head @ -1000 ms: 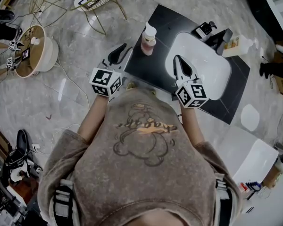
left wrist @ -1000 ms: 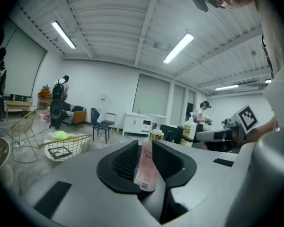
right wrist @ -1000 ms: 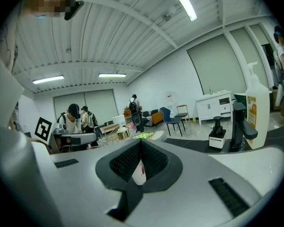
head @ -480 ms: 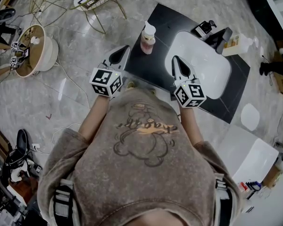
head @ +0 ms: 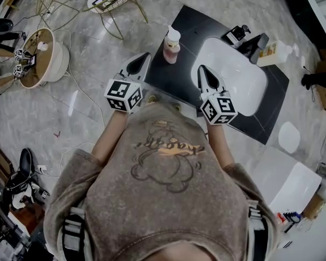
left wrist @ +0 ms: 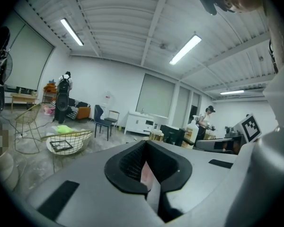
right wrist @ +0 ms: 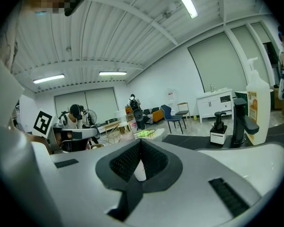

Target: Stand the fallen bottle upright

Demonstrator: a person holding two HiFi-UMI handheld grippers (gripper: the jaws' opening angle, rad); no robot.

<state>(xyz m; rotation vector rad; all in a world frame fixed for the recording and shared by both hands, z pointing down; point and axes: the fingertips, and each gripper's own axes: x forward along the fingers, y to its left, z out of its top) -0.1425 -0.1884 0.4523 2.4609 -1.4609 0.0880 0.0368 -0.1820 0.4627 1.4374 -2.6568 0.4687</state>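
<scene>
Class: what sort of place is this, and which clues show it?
Probably an open lab or studio with a mock washbasin station: white basin in a black counter, black tap, ceiling strip lights.

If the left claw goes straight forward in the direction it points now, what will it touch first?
Probably the pink bottle, standing upright on the black counter. The shut left claw points toward it, and its own view shows pink just ahead. How far off is unclear.
</scene>
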